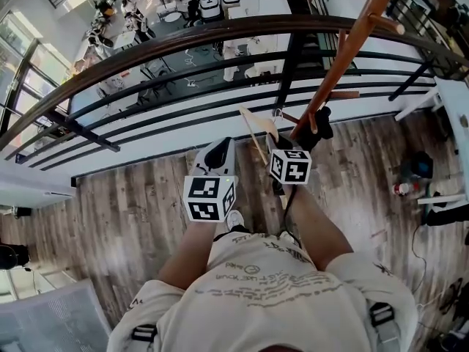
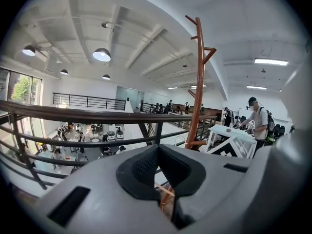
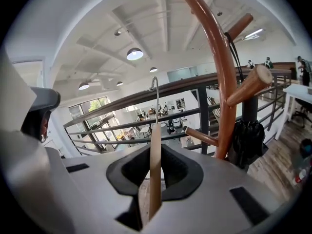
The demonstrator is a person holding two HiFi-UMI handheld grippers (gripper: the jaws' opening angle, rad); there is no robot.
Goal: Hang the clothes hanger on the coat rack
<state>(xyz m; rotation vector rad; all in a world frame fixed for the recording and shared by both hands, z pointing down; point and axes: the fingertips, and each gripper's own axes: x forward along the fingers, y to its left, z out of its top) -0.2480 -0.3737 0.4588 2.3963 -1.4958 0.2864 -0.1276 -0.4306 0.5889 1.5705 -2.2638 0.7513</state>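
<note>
My right gripper [image 1: 277,144] is shut on a light wooden clothes hanger [image 1: 256,134], just left of the coat rack's brown pole [image 1: 352,50]. In the right gripper view the hanger [image 3: 155,155] stands edge-on between the pads of the right gripper [image 3: 155,179], its metal hook [image 3: 155,84] pointing up. The coat rack [image 3: 222,82] curves up close on the right with bare pegs [image 3: 253,84]. My left gripper [image 1: 220,152] hangs beside it to the left, holding nothing. Seen in its own view, the left gripper [image 2: 161,172] is shut, and the rack [image 2: 197,82] stands ahead.
A dark railing [image 1: 220,42] runs behind the rack, with an open atrium below it. A black folded umbrella [image 1: 322,123] hangs low on the rack. A white table [image 2: 229,133] and a standing person [image 2: 258,118] are to the right.
</note>
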